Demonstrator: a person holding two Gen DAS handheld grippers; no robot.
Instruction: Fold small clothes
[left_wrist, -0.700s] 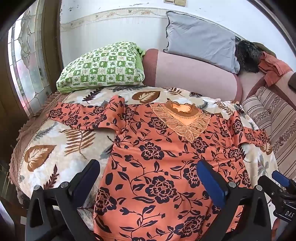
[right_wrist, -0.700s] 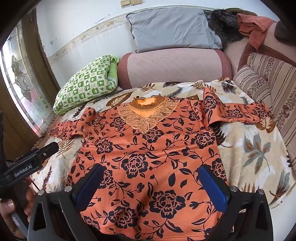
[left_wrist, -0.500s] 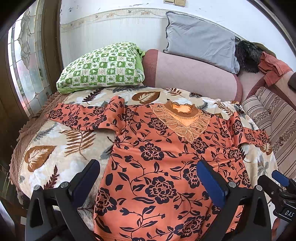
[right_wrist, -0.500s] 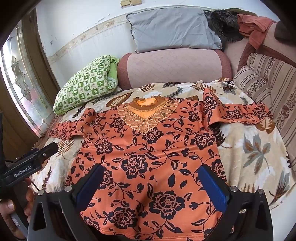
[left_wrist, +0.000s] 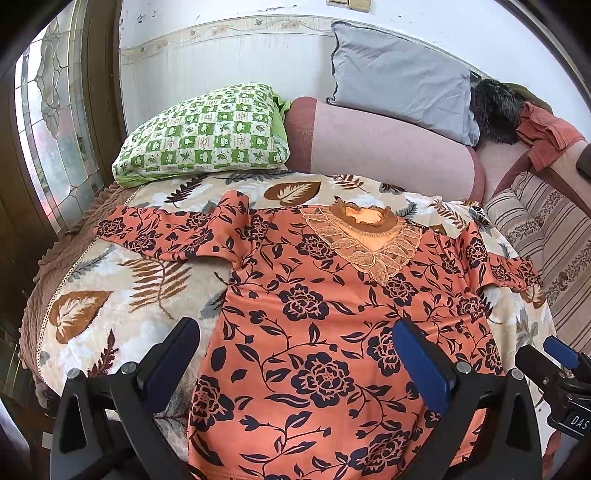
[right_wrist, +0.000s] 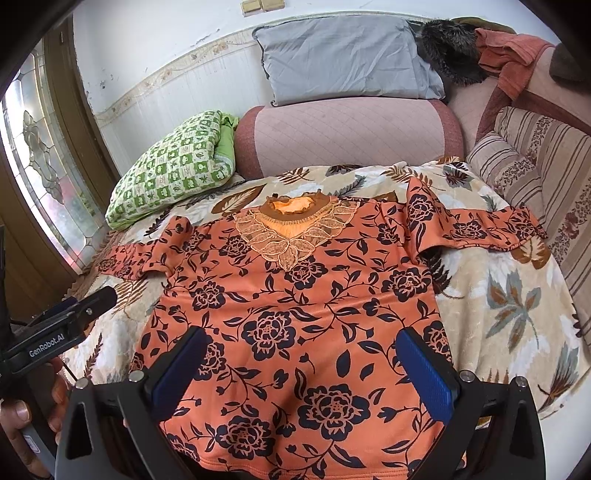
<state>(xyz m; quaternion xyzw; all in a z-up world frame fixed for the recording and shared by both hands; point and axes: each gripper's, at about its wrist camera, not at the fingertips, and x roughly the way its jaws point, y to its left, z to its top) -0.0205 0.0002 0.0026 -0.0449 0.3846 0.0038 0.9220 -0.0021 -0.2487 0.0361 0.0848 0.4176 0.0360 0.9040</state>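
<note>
Left wrist view: the orange floral blouse (left_wrist: 325, 332) lies spread face up across the middle and lower centre of the frame on a leaf-print blanket (left_wrist: 110, 306), its lace neckline (left_wrist: 365, 240) toward the upper centre and one sleeve reaching out to the left, a little rumpled near the shoulder. The left gripper (left_wrist: 295, 354) hangs above the lower part of the blouse with its blue pads wide apart and nothing between them — released, not touching cloth as far as I can tell. At the lower right edge the other tool's tip pokes in. A green checked pillow (left_wrist: 207, 136) sits upper left, a grey pillow (left_wrist: 399, 77) upper right. Right wrist view: the same blouse (right_wrist: 295, 314) fills the centre and bottom, the hem running along the lower edge, the second sleeve stretched to the right. The right gripper (right_wrist: 299, 362) is likewise spread open and empty, poised over the hem area; the left tool and the hand holding it show at the lower left. No fold looks begun. To do the first one well, I would judge it best to take a sleeve or side edge near the shoulder and near the hem together, pinch only the cloth and not the blanket beneath, and carry both points inward evenly so the crease runs straight — smoothing the bunched shoulder first.
</note>
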